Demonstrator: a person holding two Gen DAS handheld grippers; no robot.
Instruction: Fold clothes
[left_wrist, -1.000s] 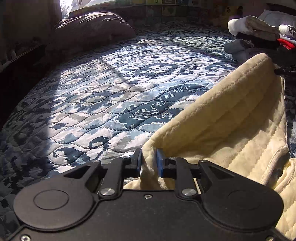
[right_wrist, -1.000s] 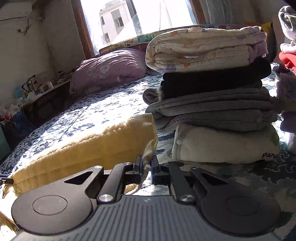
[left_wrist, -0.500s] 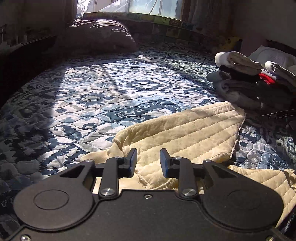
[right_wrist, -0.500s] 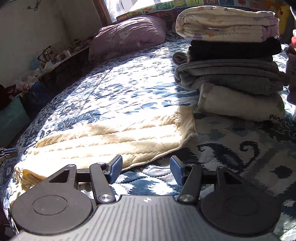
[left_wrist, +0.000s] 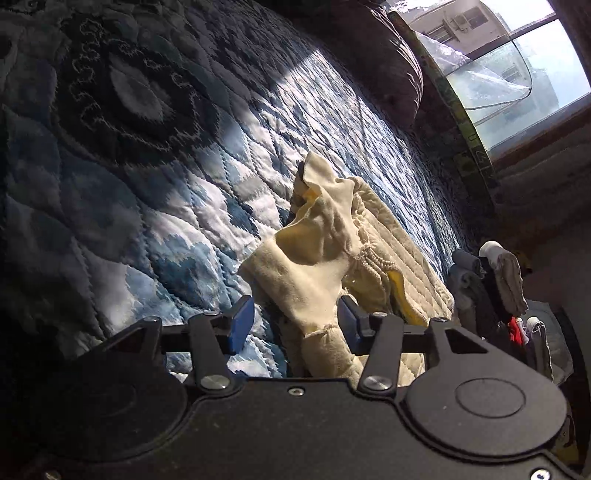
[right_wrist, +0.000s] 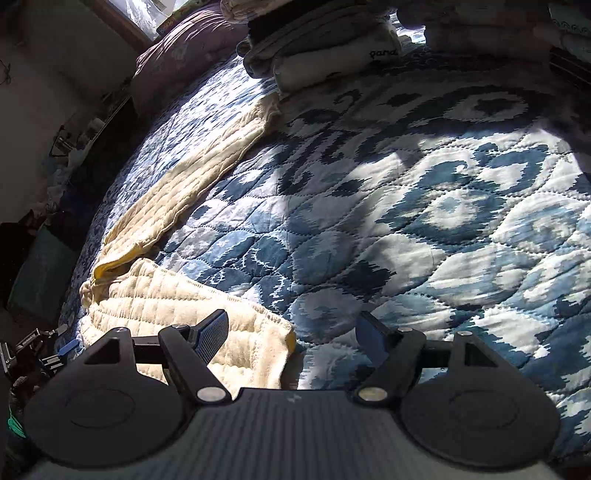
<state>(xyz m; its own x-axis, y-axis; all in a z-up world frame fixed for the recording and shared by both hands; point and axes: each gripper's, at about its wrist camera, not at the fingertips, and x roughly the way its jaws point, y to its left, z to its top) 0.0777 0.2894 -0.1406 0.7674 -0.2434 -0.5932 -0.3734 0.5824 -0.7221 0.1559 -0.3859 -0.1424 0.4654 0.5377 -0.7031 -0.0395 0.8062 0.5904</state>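
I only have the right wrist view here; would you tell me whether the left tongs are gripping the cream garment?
Observer: No. The left tongs are open, and a cuffed end of the cream garment lies loose between them.
Operator: Thank you. Is the fabric lying flat at that end?
Observer: No, it is bunched and rumpled there, with a gathered elastic band showing just beyond the tongs.
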